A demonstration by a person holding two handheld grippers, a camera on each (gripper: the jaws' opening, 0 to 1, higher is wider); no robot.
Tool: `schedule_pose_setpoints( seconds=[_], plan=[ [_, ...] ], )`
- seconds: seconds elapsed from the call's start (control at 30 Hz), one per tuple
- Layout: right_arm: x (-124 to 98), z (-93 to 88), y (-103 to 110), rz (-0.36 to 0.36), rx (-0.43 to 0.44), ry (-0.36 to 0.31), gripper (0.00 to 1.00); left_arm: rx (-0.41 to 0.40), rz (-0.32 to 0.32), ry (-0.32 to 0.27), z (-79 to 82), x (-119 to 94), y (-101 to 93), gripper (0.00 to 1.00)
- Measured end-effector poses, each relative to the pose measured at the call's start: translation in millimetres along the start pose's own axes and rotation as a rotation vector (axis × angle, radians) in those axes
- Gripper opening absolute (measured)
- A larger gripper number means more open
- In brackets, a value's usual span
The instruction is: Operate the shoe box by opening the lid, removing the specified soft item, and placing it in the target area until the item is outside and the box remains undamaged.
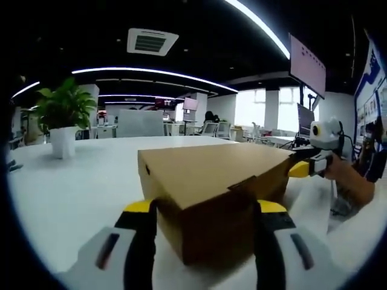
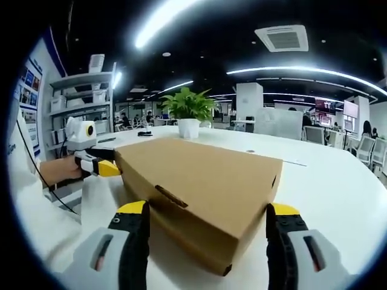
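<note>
The closed cardboard shoe box [image 1: 211, 193] sat on the white table [image 1: 78, 193], lid still down. The left gripper [image 1: 205, 208] and right gripper [image 2: 208, 211] faced opposite ends, jaws spread astride its corners without pinching. Opening seemed the step in hand; next, a jaw should catch the lid's edge.

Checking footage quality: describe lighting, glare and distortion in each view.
Left gripper view: bright windows blow out behind the closed shoe box; ceiling light strips bend with fisheye. Right gripper view: a ceiling strip glares overhead, the white table curves, the potted plant stays sharp.
</note>
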State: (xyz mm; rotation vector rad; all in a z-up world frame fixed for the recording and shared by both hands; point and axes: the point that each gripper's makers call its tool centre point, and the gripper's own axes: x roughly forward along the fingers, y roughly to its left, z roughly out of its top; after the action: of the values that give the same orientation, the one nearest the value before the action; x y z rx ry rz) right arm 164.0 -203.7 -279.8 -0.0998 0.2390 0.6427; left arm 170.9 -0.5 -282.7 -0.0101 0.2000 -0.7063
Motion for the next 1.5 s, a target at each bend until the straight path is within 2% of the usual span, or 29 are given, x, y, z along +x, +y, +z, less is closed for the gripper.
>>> schedule_pose_setpoints(
  seconds=[0.27, 0.3, 0.37, 0.4, 0.47, 0.53, 0.6, 0.63, 0.7, 0.77, 0.83, 0.97, 1.07, 1.2, 1.27, 1.4, 1.43, 1.5],
  plan=[
    [-0.2, -0.3, -0.6, 0.004, -0.006, 0.001, 0.81, 0.014, 0.012, 0.020, 0.6, -1.9, -1.3, 0.64],
    [-0.9, -2.6, -0.8, 0.006, -0.049, 0.014, 0.80, 0.024, 0.012, 0.018, 0.5, -3.8, -1.6, 0.63],
    [-0.6, -11.3, 0.1, -0.007, -0.191, 0.052, 0.80, 0.042, 0.012, 0.013, 0.8, -6.9, -1.2, 0.61],
    [-0.5, -12.1, 0.5, -0.010, -0.204, 0.056, 0.81, 0.042, 0.012, 0.012, 0.9, -7.1, -1.1, 0.60],
    [0.5, -3.9, 3.6, -0.022, -0.054, 0.002, 0.82, 0.043, 0.012, 0.008, 0.6, -6.8, -0.6, 0.60],
    [-1.9, 2.8, 3.6, -0.002, 0.042, -0.045, 0.82, 0.041, 0.013, 0.007, 0.9, -8.9, 0.0, 0.58],
    [-4.3, 3.5, 0.3, 0.013, 0.063, -0.057, 0.81, 0.044, 0.009, 0.005, 1.1, -11.8, 1.6, 0.56],
    [-4.3, 2.5, -0.9, 0.009, 0.044, -0.048, 0.81, 0.047, 0.007, 0.008, 1.0, -12.6, 2.3, 0.55],
    [-2.1, 2.8, 0.3, 0.003, 0.045, -0.040, 0.81, 0.014, 0.011, 0.007, 2.1, -14.8, 2.9, 0.52],
    [-2.0, 2.9, 1.6, -0.006, 0.047, -0.041, 0.81, -0.022, 0.014, -0.006, 3.1, -14.7, 1.8, 0.53],
    [-2.1, 2.8, 0.3, -0.009, 0.044, -0.042, 0.81, -0.012, 0.010, -0.010, 2.3, -14.3, 0.9, 0.54],
    [-5.3, 4.0, 0.5, -0.022, -0.008, -0.026, 0.79, 0.030, 0.015, 0.006, 0.9, -13.5, 0.2, 0.55],
    [-5.5, 4.0, 0.3, -0.025, -0.069, -0.007, 0.78, 0.060, -0.014, 0.030, -2.0, -14.9, -2.4, 0.57],
    [-3.3, 5.2, -0.4, -0.024, -0.100, -0.004, 0.80, 0.087, -0.011, 0.045, 2.8, -23.0, 2.1, 0.51],
    [-3.8, 5.8, -0.6, -0.022, -0.104, 0.000, 0.80, 0.096, 0.007, 0.025, 10.0, -25.2, 6.6, 0.54],
    [-8.6, 10.4, -0.7, -0.022, -0.139, -0.007, 0.77, 0.102, 0.007, 0.027, 13.0, -26.9, 8.4, 0.63],
    [-10.8, 11.9, -0.9, -0.023, -0.177, 0.000, 0.77, 0.162, 0.012, 0.027, 14.3, -28.0, 9.6, 0.63],
    [-12.8, 14.2, -0.5, -0.023, -0.236, 0.007, 0.76, 0.214, 0.004, 0.031, 14.5, -28.6, 7.7, 0.62]
  ],
)
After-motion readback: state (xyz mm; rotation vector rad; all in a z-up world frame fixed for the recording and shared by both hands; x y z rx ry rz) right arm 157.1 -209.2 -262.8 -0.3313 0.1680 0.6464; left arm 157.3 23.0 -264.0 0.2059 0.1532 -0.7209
